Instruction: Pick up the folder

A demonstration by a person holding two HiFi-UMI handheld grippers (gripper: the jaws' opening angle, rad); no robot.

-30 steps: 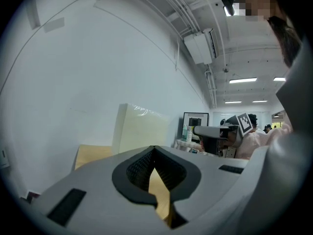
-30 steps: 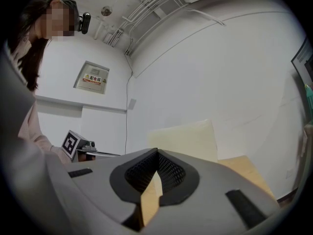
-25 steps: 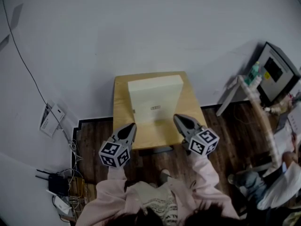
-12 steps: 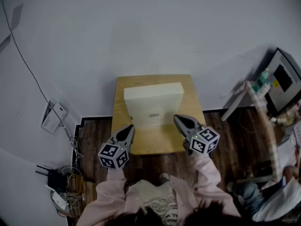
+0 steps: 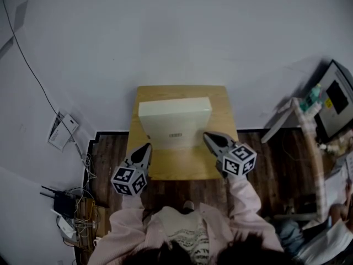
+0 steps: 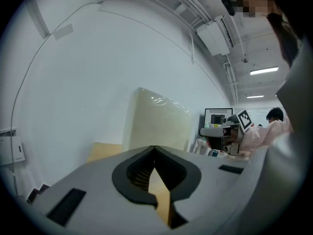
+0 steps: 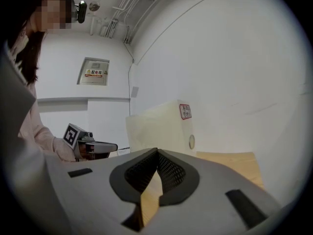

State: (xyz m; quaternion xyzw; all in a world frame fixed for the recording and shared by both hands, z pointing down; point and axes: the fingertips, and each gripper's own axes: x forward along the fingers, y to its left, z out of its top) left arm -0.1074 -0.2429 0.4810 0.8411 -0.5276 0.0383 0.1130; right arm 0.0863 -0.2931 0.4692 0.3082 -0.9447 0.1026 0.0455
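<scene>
Since my left tool and right tool are both pinched together, holding nothing, flanking the folder upright on the tabletop, I'd spread the jaws before closing in.

pale cream box folder, standing upright on the light wooden table, toward the far edge near the white wall. broad face with a small label turned to the person; narrow side bears a red-edged label above a round hole.

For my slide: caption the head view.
Shut left gripper and right gripper poised beside the cream folder on a wooden table.
</scene>
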